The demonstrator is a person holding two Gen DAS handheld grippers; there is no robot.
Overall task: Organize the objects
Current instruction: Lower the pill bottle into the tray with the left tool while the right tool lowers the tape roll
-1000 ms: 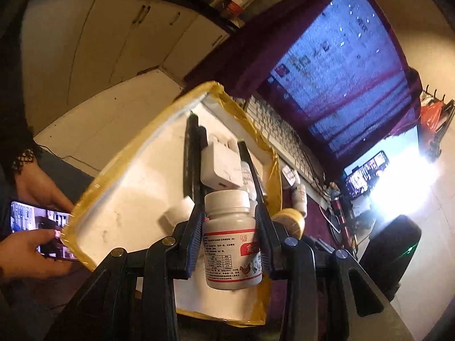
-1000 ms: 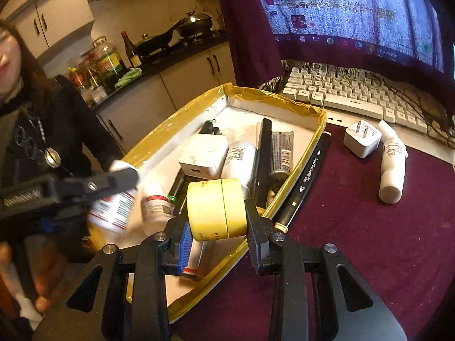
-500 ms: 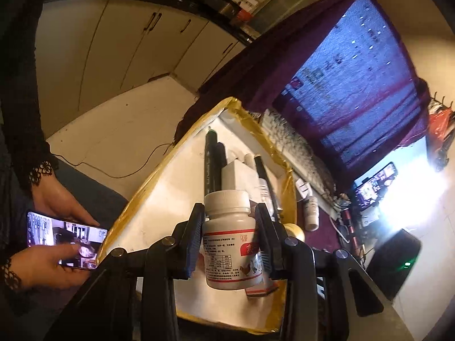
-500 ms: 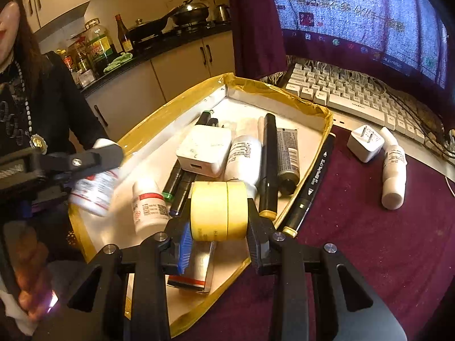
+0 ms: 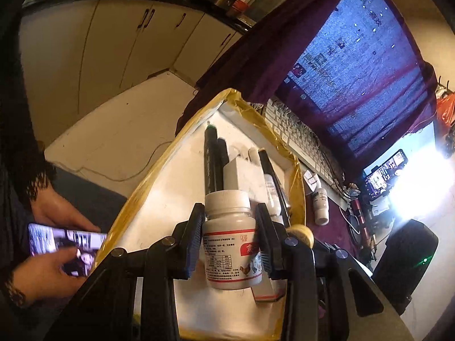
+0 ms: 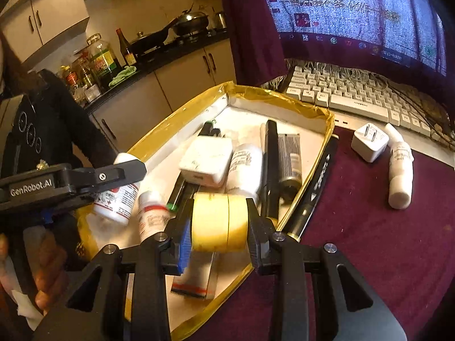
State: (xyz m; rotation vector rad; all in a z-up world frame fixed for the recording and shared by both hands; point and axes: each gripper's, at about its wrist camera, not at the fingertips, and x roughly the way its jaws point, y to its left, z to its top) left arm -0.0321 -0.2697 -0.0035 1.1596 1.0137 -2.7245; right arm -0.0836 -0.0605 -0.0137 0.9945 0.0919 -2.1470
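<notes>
Two hand-held grippers hover over the yellow-rimmed tray (image 6: 287,96), each carrying one item, probably so both can be dropped among the things already gathered there. The left hand-held gripper (image 5: 229,237) clamps a white pill bottle (image 5: 231,241) upright by its sides, above the tray's near end; the right hand-held gripper (image 6: 218,223) pinches a roll of yellow tape (image 6: 217,221) across its flat faces, over the near corner. In the tray lie black markers (image 6: 270,167), a white charger block (image 6: 206,160), white bottles and a small tube. On the worktop's maroon cloth (image 6: 369,241), a plug adapter (image 6: 369,145) and a white bottle (image 6: 400,167) lie outside, likely still to collect. Beyond are a keyboard (image 6: 355,96), a cloth-draped screen and kitchen cabinets.
</notes>
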